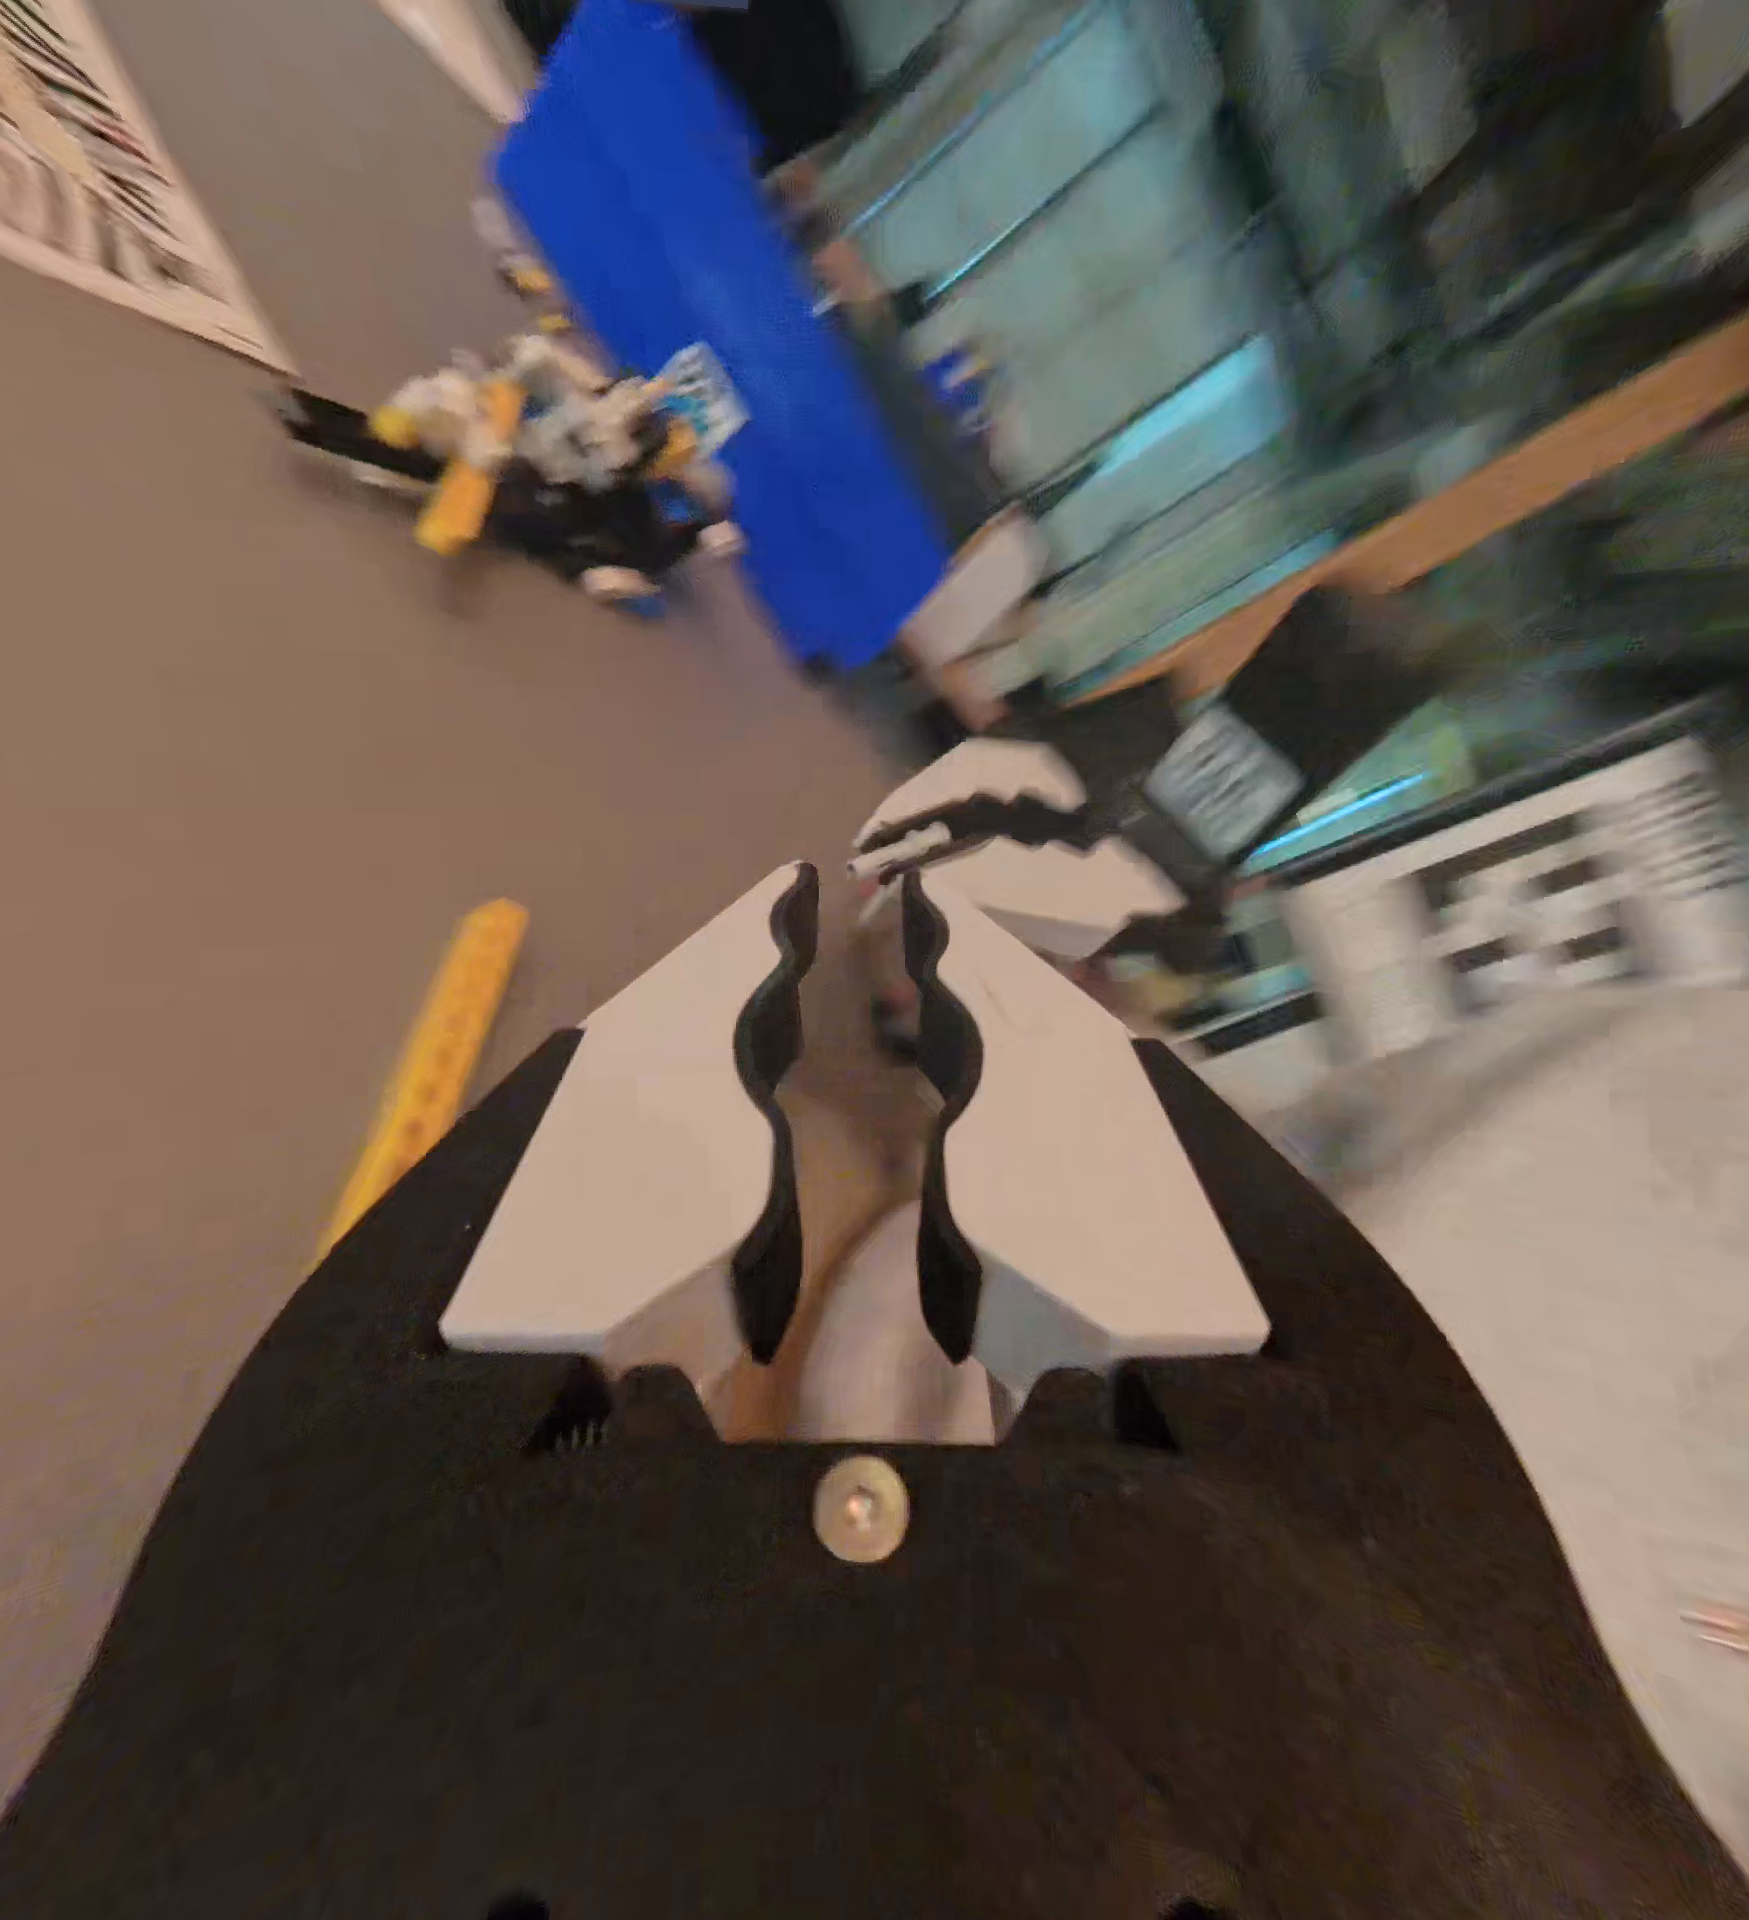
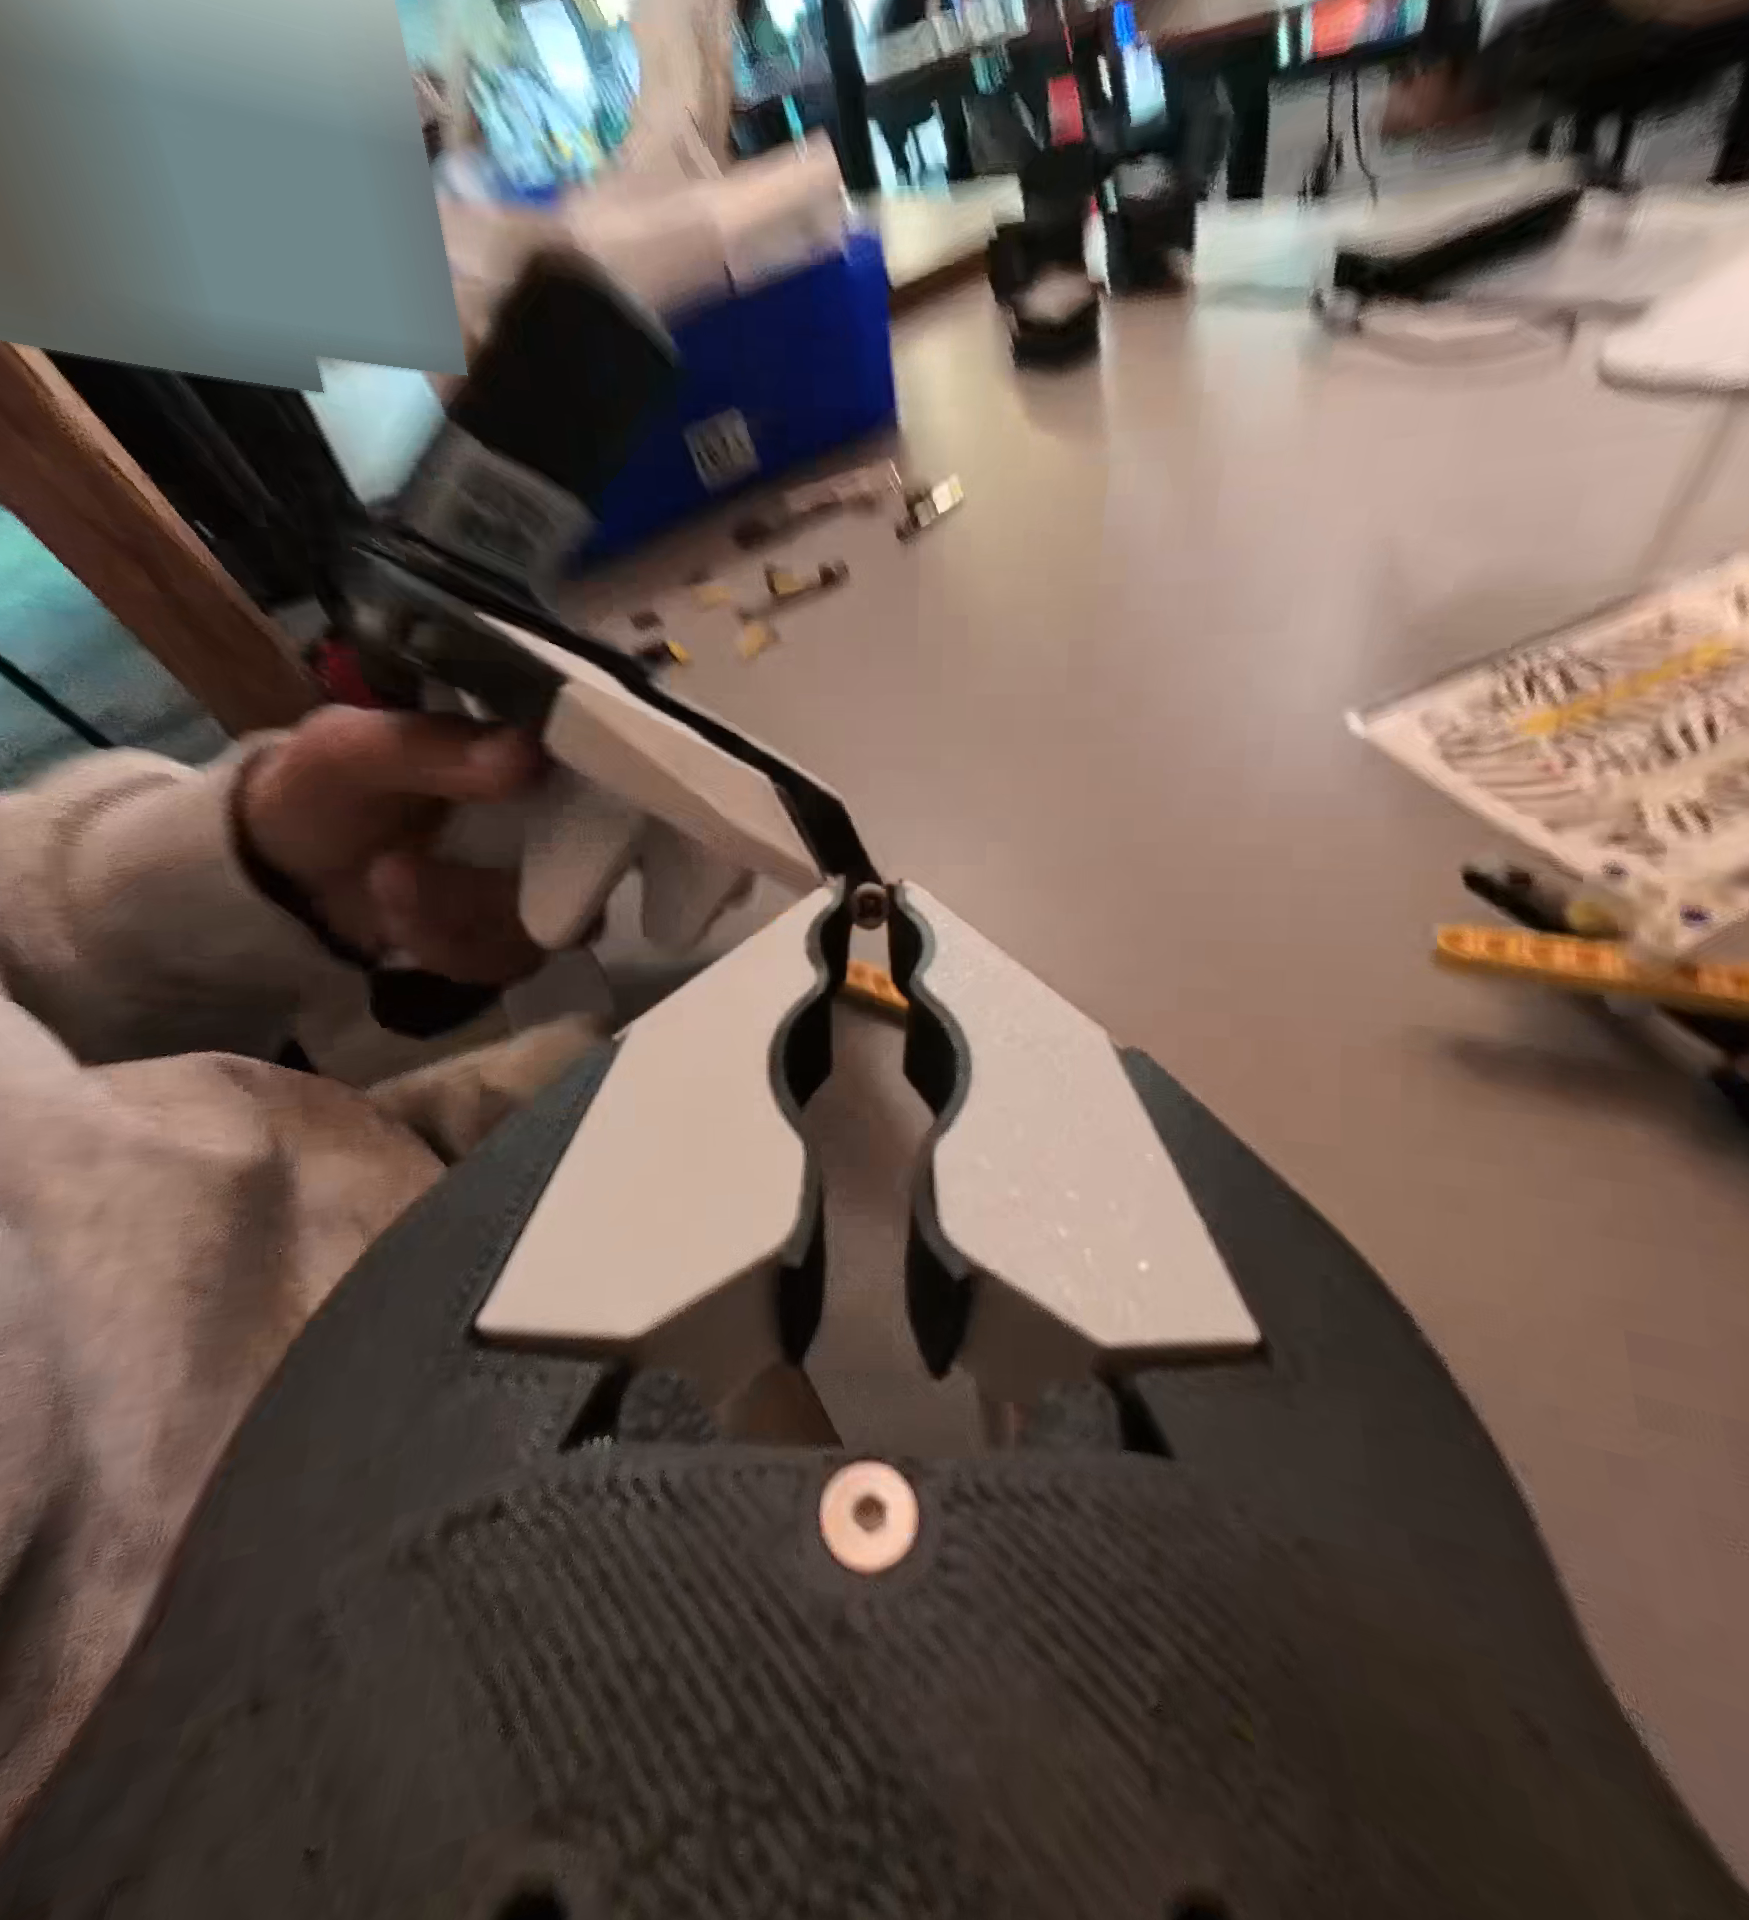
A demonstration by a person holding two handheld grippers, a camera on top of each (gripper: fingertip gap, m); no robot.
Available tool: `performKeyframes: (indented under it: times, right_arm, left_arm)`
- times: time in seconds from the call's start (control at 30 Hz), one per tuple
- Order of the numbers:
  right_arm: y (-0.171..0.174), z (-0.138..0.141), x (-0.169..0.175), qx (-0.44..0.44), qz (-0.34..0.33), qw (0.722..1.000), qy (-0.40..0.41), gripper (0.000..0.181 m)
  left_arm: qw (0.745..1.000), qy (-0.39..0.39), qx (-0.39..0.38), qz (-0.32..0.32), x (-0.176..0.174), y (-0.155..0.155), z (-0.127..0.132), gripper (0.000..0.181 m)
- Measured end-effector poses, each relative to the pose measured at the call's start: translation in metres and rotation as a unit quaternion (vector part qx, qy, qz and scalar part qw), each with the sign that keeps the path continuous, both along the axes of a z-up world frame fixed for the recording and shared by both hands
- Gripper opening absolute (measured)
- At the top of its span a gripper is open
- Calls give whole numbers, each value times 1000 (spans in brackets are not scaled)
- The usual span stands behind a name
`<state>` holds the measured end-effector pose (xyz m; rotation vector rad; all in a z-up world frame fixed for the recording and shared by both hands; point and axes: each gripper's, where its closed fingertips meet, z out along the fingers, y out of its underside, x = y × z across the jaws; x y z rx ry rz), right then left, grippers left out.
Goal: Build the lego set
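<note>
My right gripper (image 2: 867, 896) is shut on a small dark pin (image 2: 868, 904), held in the air above the grey table (image 2: 1213, 935). My left gripper (image 1: 857, 883) has a narrow gap between its tips, with nothing in it. It meets the right gripper (image 1: 875, 844) tip to tip, and the pin (image 1: 901, 850) shows pale just past its tips. In the right wrist view the left gripper (image 2: 849, 868) comes in from the left, held by a hand (image 2: 382, 821). The partly built lego model (image 1: 537, 468) stands far off on the table. A yellow beam (image 1: 434, 1060) lies closer.
A blue bin (image 1: 724, 343) stands behind the model, with loose pieces (image 2: 797, 582) scattered in front of it. An instruction booklet (image 2: 1628, 727) lies on the table beside the model and a yellow beam (image 2: 1628, 971). Shelves and furniture lie beyond the table. Both views are motion-blurred. Less than 4 cm separates the two grippers' tips. Both grippers' tips are roughly 20 cm from the partly built lego model (image 1: 537, 468).
</note>
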<state>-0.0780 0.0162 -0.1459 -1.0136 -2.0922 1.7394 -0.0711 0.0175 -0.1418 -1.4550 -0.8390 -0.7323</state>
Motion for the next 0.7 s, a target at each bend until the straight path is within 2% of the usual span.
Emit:
performKeyframes:
  times: [0.07, 0.2, 0.3, 0.33, 0.63, 0.7]
  right_arm:
    - [-3, 22, 6, -31, 11, 998, 47, 4]
    - [-13, 43, 16, -36, 44, 994, 88, 4]
    - [-20, 47, 18, -24, 54, 993, 98, 4]
    - [-20, 50, 17, -25, 50, 993, 104, 4]
    - [-28, 57, 17, 11, 72, 990, 122, 4]
    - [-29, 56, 18, 15, 77, 989, 124, 4]
  left_arm:
    - [989, -95, 108, -16, -1, -8, 15, 6]
    - [959, -166, 222, -57, 4, -21, 35, 5]
    - [968, -142, 192, -78, 14, -17, 33, 10]
    - [969, -138, 189, -79, 15, -17, 34, 18]
    - [948, -166, 249, -105, 17, -28, 49, 28]
    - [953, -160, 234, -105, 18, -26, 45, 25]
